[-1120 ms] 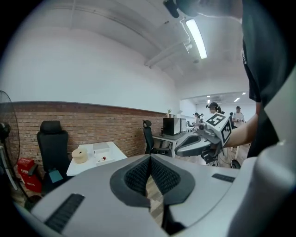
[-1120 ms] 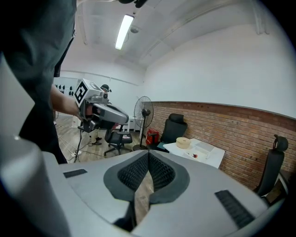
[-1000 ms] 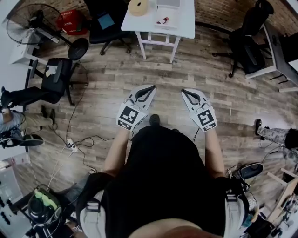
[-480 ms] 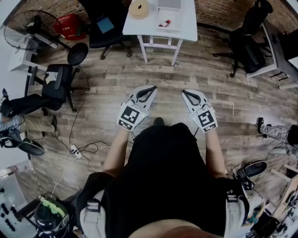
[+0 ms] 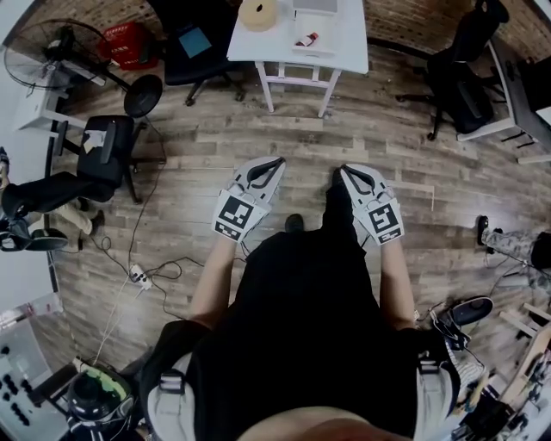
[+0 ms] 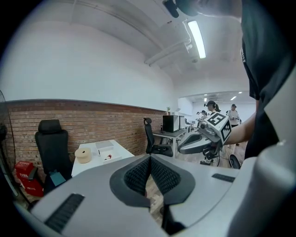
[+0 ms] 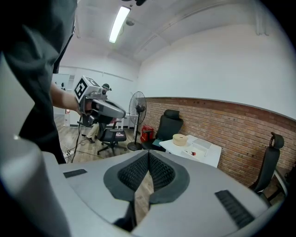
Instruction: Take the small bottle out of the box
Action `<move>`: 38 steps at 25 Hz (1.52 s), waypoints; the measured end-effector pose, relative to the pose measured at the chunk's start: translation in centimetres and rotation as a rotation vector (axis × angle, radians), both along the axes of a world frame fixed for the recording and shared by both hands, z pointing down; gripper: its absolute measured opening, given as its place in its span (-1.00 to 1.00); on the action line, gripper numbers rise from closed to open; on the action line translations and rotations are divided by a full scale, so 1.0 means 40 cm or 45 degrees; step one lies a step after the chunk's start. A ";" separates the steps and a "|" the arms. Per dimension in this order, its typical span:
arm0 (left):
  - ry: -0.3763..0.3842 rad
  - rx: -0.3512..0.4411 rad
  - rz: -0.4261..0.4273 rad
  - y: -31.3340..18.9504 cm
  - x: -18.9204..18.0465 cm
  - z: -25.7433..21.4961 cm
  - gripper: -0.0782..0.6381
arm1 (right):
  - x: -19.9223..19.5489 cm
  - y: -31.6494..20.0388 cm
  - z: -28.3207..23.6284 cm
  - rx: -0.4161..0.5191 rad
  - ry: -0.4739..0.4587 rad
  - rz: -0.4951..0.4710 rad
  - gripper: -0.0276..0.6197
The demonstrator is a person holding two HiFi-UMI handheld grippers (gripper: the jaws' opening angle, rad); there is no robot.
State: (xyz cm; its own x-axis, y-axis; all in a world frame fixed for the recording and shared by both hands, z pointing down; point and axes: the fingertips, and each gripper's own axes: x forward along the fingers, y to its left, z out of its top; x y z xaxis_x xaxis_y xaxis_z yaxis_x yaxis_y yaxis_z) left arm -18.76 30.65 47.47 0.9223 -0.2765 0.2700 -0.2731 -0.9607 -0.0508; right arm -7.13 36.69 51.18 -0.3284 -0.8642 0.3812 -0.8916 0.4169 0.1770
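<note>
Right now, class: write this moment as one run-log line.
stage: not begun | left gripper: shut, empty | right gripper: shut, empty | small bottle: on white table, far ahead

White table (image 5: 344, 47), tan roll (image 5: 256, 12), red crate (image 5: 129, 39). Floor's (image 5: 413, 164) brown wood planks, wall's (image 6: 92, 122) red brick, chair (image 5: 105, 142) black, shirt (image 5: 301, 327) black. Left gripper (image 5: 277, 162) and right gripper (image 5: 343, 170): pale grey, black-and-white square-patterned markers (image 5: 234, 215), black ribbed pads (image 6: 138, 177).
</note>
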 end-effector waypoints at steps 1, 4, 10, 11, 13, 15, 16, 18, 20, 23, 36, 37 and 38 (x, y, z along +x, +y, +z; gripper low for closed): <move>0.001 0.000 -0.007 -0.007 0.002 0.000 -0.73 | 0.006 -0.008 -0.001 -0.003 0.001 0.001 -0.92; 0.000 0.003 -0.033 -0.033 0.008 -0.001 -0.73 | 0.026 -0.043 0.003 0.039 0.022 -0.034 -0.92; -0.009 0.019 -0.059 -0.080 0.045 -0.002 -0.73 | 0.054 -0.091 -0.008 -0.018 0.024 -0.039 -0.92; -0.009 0.018 -0.067 -0.092 0.052 -0.001 -0.73 | 0.057 -0.101 -0.003 -0.024 0.032 -0.051 -0.92; -0.007 0.010 -0.084 -0.118 0.068 0.001 -0.73 | 0.069 -0.123 0.006 -0.032 0.053 -0.076 -0.92; -0.017 0.008 -0.095 -0.144 0.090 0.002 -0.73 | 0.089 -0.150 0.010 -0.033 0.065 -0.097 -0.92; -0.022 0.007 -0.099 -0.155 0.102 0.001 -0.73 | 0.102 -0.164 0.012 -0.029 0.066 -0.109 -0.92; -0.026 0.005 -0.105 -0.177 0.131 -0.003 -0.73 | 0.133 -0.191 0.010 -0.035 0.056 -0.116 -0.92; -0.033 0.004 -0.114 -0.201 0.160 -0.007 -0.73 | 0.165 -0.218 0.005 -0.051 0.041 -0.114 -0.92; -0.044 0.003 -0.132 -0.237 0.201 -0.010 -0.73 | 0.214 -0.262 0.006 -0.041 0.036 -0.137 -0.92; -0.115 0.013 -0.212 -0.365 0.406 -0.015 -0.73 | 0.412 -0.432 0.010 -0.071 -0.014 -0.236 -0.92; -0.116 0.009 -0.226 -0.379 0.415 -0.016 -0.73 | 0.424 -0.452 0.008 -0.073 -0.013 -0.251 -0.92; -0.116 0.003 -0.241 -0.392 0.423 -0.018 -0.73 | 0.434 -0.470 0.005 -0.075 -0.013 -0.266 -0.92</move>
